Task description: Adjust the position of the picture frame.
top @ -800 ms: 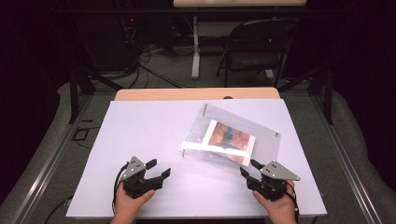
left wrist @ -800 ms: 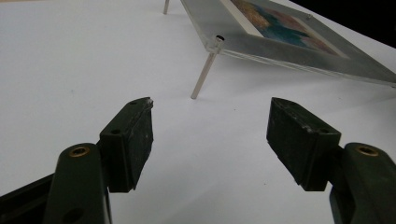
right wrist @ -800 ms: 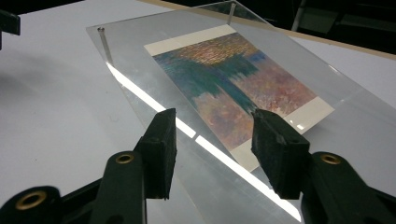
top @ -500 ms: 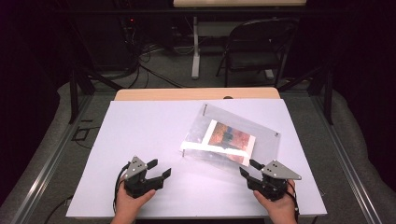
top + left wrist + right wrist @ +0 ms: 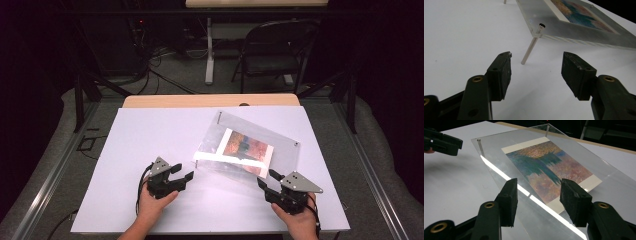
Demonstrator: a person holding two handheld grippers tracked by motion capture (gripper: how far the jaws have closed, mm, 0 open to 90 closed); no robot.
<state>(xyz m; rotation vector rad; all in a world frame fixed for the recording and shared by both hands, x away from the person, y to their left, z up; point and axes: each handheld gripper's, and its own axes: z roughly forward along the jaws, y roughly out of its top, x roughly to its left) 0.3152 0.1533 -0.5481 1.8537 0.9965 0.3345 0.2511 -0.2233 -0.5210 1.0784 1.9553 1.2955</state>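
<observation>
**Flanking a clear frame with both jaws parted**

Resting low on the white rectangular table top (image 5: 150,135), the person's left hand (image 5: 152,205) holds the left gripper (image 5: 184,176) from behind, forearm coming up from the near edge and the black jaws pointing ahead and toward the other hand. Its jaws stand well apart with nothing between them. Just ahead of those jaws, slightly toward the right-hand one, a thin metal leg (image 5: 529,51) props up the nearest corner of the clear rectangular acrylic picture frame with a colourful painted print inside (image 5: 584,23); the frame's edge lies ahead of the tips, near but apart from them.

The right hand (image 5: 297,222) grips the right gripper (image 5: 264,180) in the same low pose, wrist near the table's front edge, jaws aimed forward and toward the left gripper. These jaws are also held wide with no object clamped. In the right gripper view the frame's sloping pane runs straight out ahead of the two tips, the print centred in the gap between them; whether the tips touch the pane's near edge cannot be told. Beyond the left-hand jaw, farther off, the other gripper's black fingers (image 5: 442,143) hover beside the frame's far corner.
</observation>
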